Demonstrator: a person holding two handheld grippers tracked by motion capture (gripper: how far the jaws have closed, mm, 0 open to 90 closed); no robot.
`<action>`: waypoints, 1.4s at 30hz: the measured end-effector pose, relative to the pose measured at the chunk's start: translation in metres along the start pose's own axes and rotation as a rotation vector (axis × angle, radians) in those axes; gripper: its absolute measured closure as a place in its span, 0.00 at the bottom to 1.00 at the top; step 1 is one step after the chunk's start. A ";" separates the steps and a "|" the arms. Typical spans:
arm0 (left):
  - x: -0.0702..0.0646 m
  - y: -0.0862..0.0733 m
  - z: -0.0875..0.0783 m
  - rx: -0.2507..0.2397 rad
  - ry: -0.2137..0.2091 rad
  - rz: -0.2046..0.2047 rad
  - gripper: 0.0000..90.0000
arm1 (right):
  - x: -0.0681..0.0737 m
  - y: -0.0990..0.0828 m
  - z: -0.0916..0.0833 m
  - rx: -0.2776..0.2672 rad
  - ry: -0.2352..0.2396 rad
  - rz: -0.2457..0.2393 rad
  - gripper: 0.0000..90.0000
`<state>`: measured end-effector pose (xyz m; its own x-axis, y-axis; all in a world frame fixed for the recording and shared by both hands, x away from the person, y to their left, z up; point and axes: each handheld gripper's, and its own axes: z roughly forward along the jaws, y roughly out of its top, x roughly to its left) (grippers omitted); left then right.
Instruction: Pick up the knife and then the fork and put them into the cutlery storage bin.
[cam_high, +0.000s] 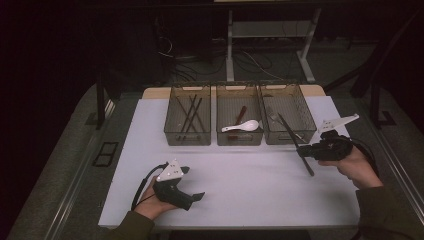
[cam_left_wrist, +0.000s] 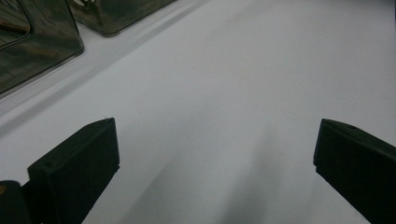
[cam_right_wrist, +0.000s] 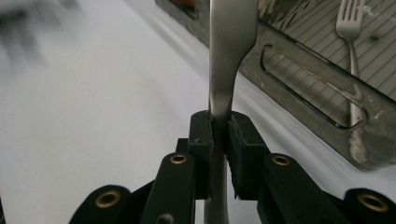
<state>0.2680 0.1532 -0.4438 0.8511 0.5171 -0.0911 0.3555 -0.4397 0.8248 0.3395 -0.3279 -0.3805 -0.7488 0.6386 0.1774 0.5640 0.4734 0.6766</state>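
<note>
A long flat silver metal utensil (cam_right_wrist: 229, 51) is clamped between the jaws of my right gripper (cam_right_wrist: 219, 126). In the high view the right gripper (cam_high: 303, 150) is at the right of the table. The utensil (cam_high: 288, 131) slants from the sheet up across the front of the right bin (cam_high: 305, 131), and I cannot tell its working end. A fork (cam_right_wrist: 350, 28) lies in that bin. My left gripper (cam_high: 194, 183) rests low at the front left with its jaws wide apart. Only bare white sheet lies between them in the left gripper view (cam_left_wrist: 215, 149).
Three clear bins stand in a row at the back of the white sheet (cam_high: 240, 185). The left bin (cam_high: 187, 137) holds dark chopsticks (cam_high: 191, 112). The middle bin (cam_high: 239, 139) holds a white spoon (cam_high: 242, 126) and a reddish stick. Desk legs and cables lie beyond the table.
</note>
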 end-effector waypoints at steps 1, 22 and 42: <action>0.000 0.000 0.000 -0.002 0.000 -0.001 0.00 | -0.001 -0.001 0.000 -0.012 -0.001 0.007 0.89; 0.001 0.000 -0.001 -0.009 -0.001 -0.003 0.00 | -0.010 0.001 -0.015 -0.284 -0.065 0.074 0.88; 0.001 0.001 -0.002 -0.013 0.000 -0.012 0.00 | -0.025 0.033 -0.028 -0.400 -0.184 0.085 0.88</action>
<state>0.2684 0.1546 -0.4425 0.8470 0.5220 -0.1007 0.3602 -0.4242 0.8308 0.3669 -0.3452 -0.3429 -0.6103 0.7799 0.1386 0.4150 0.1658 0.8946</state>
